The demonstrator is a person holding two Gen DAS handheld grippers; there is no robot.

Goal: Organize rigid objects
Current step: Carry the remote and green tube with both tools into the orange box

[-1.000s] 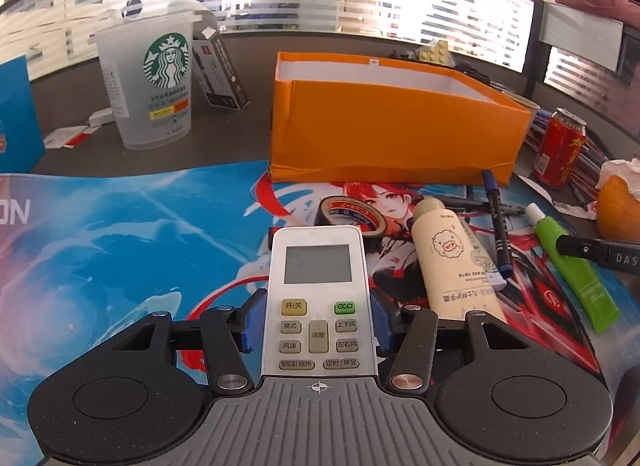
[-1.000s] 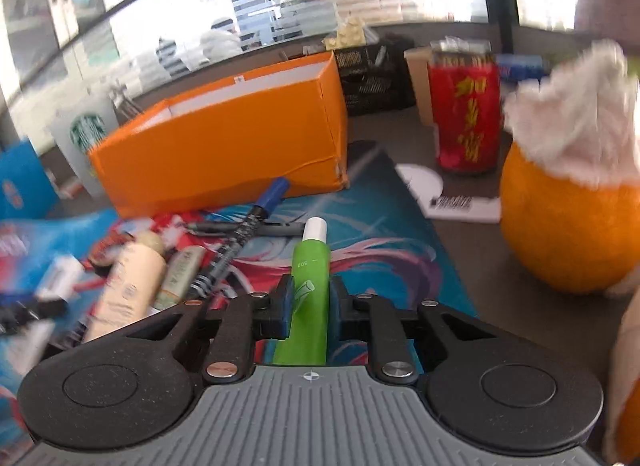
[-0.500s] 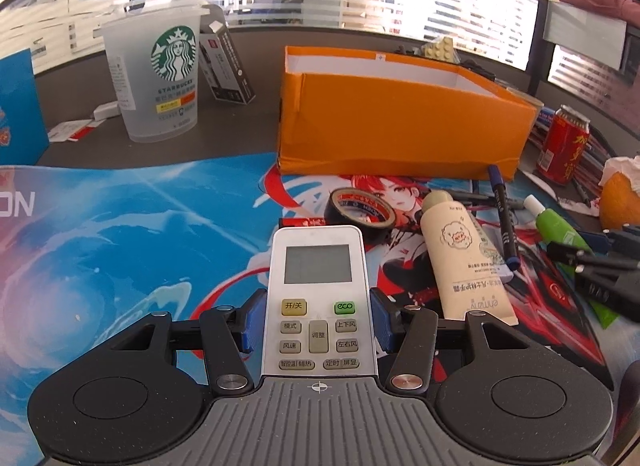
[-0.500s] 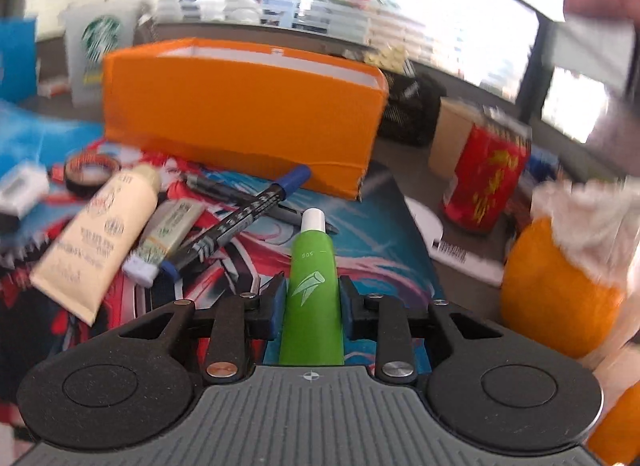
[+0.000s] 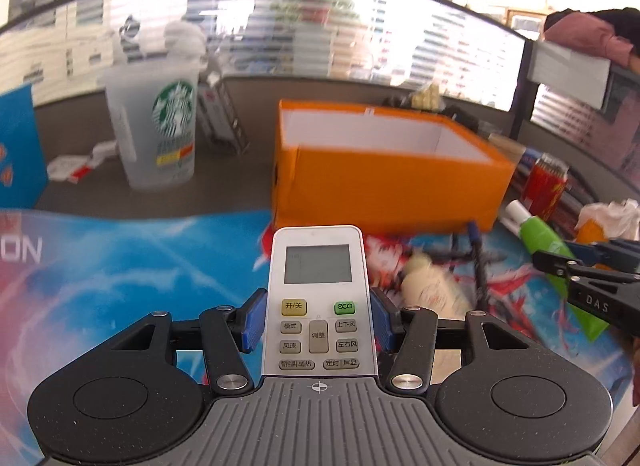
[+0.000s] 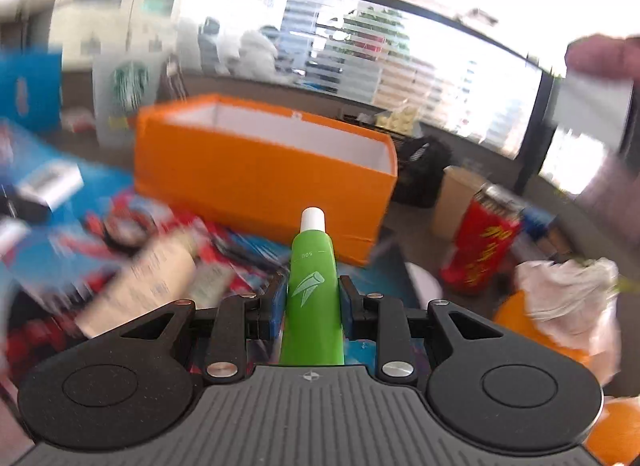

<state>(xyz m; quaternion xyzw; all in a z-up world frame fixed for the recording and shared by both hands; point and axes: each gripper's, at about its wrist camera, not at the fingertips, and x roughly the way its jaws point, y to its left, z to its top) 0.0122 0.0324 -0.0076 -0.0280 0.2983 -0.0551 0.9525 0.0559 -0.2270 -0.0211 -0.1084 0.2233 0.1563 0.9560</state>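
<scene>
My left gripper (image 5: 318, 320) is shut on a white air-conditioner remote (image 5: 318, 290) and holds it above the printed mat, short of the open orange box (image 5: 384, 181). My right gripper (image 6: 313, 300) is shut on a green tube with a white cap (image 6: 314, 278), lifted and pointing at the orange box (image 6: 256, 177). The right gripper and its green tube (image 5: 540, 234) also show at the right of the left wrist view. A cream lotion tube (image 5: 432, 290) and a blue-capped marker (image 5: 478, 258) lie on the mat in front of the box.
A Starbucks cup (image 5: 156, 125) stands left of the box. A red can (image 6: 480, 250) and an orange with tissue on it (image 6: 560, 306) sit to the right. A roll of tape (image 6: 120, 234) lies on the mat. A blue card (image 5: 16, 153) stands at far left.
Both grippers have risen off the mat with their objects. The box's white inside now shows, and the right gripper has swung to face the box.
</scene>
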